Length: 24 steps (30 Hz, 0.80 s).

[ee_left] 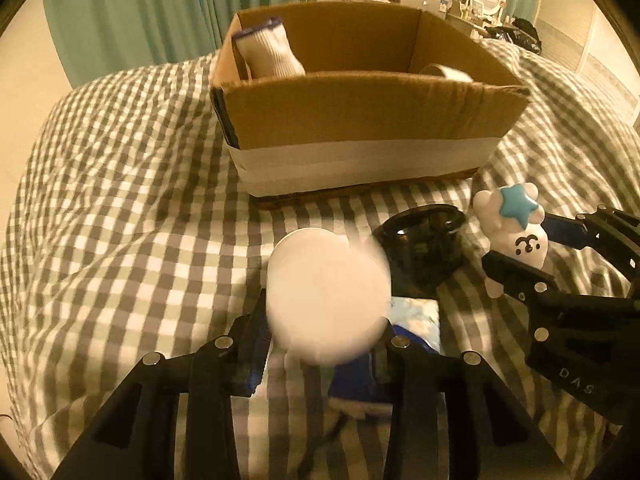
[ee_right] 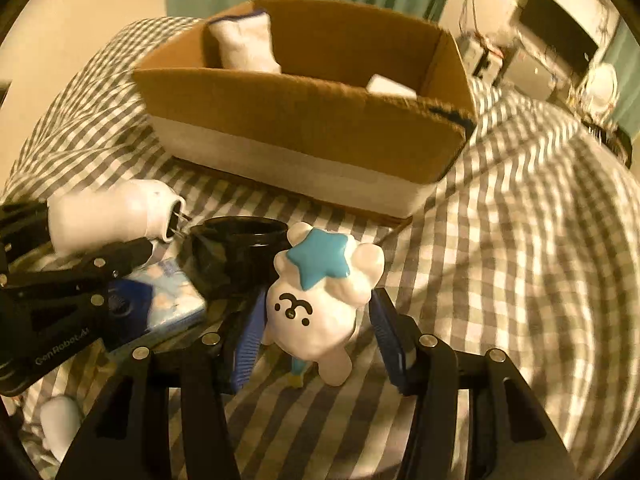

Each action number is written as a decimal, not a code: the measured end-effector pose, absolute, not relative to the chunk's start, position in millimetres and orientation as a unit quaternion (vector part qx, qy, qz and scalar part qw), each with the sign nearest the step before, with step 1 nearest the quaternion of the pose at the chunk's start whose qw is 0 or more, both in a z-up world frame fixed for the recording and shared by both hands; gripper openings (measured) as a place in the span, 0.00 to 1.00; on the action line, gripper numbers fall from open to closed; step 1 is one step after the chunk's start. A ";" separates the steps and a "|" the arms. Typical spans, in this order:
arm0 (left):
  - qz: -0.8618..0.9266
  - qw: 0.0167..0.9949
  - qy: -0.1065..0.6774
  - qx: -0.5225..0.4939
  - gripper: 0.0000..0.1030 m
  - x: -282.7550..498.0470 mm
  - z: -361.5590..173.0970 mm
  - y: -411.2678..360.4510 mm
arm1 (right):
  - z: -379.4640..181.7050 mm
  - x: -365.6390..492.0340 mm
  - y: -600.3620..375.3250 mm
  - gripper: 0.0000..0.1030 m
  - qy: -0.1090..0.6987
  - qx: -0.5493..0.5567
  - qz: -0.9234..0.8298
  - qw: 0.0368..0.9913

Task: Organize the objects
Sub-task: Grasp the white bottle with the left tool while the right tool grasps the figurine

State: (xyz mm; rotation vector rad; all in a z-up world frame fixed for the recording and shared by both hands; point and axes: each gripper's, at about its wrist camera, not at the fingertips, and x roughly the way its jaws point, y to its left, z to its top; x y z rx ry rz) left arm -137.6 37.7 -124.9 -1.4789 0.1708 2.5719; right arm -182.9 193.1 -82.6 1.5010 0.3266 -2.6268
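The cardboard box (ee_left: 360, 108) sits on the bed (ee_left: 120, 200), at 12 o'clock in both wrist views, open at the top with a pale band along the bottom of its near wall. Inside it a white sock with a blue cuff (ee_left: 268, 54) leans in the corner at 11 o'clock, and a grey, rounded item (ee_left: 446, 72) lies low at the 1 o'clock side; what that is cannot be made out.

The left tool (ee_left: 326, 330) has a white, blurred, rounded bottle (ee_left: 328, 296) between its two fingers, which press on either side of it; from the right wrist view the same bottle (ee_right: 112, 216) lies sideways in that tool at 9 o'clock, its dark mouth towards the box. It appears lifted clear of the checked bedcover.

The right tool (ee_right: 316, 332) stands around a white figurine with a blue star on its head (ee_right: 316, 304). Its blue-padded fingers (ee_right: 250, 344) flank the figurine at 8 and 4 o'clock, with a narrow gap visible on each side, so it is partly open and whether the pads touch the figurine cannot be told. In the left wrist view the figurine (ee_left: 516, 232) sits at 3 o'clock between those dark fingers.

A black cup-like container (ee_right: 240, 256) stands just beside the figurine at 10 o'clock, between the two tools. A blue patterned packet (ee_right: 168, 300) lies flat on the bed under the left tool, touching the black container's base. A small white object (ee_right: 60, 424) rests at 8 o'clock near the frame edge.
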 end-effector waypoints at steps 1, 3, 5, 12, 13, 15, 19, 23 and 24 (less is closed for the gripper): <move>0.864 0.086 0.058 -0.492 0.35 -134.0 -120.8 37.1 | -79.9 -179.9 192.9 0.50 0.107 0.491 -0.863 0.051; 0.868 0.087 0.056 -0.486 0.32 -126.0 -111.9 28.6 | -72.9 -173.0 194.5 0.50 0.105 0.487 -0.865 0.051; 0.871 0.086 0.057 -0.480 0.04 -125.1 -107.1 20.0 | -66.0 -172.2 194.9 0.50 0.102 0.484 -0.867 0.052; 0.874 0.095 0.048 -0.474 0.04 -112.8 -99.8 11.1 | -56.9 -156.8 188.7 0.50 0.095 0.473 -0.874 0.053; 0.874 0.093 0.047 -0.474 0.06 -114.5 -101.2 10.3 | -54.7 -154.4 188.7 0.50 0.093 0.472 -0.875 0.054; 0.873 0.087 0.045 -0.478 0.14 -122.5 -106.6 16.9 | -52.7 -153.9 188.0 0.50 0.093 0.470 -0.876 0.054; 0.874 0.077 0.039 -0.477 0.59 -138.9 -116.9 20.4 | -53.2 -155.5 190.1 0.50 0.090 0.469 -0.877 0.060; 0.875 0.073 0.038 -0.477 0.63 -155.6 -126.5 21.7 | -60.6 -165.6 191.0 0.50 0.089 0.475 -0.873 0.065; 0.873 0.072 0.037 -0.482 0.63 -160.5 -130.2 22.4 | -63.3 -169.3 191.3 0.50 0.088 0.477 -0.872 0.066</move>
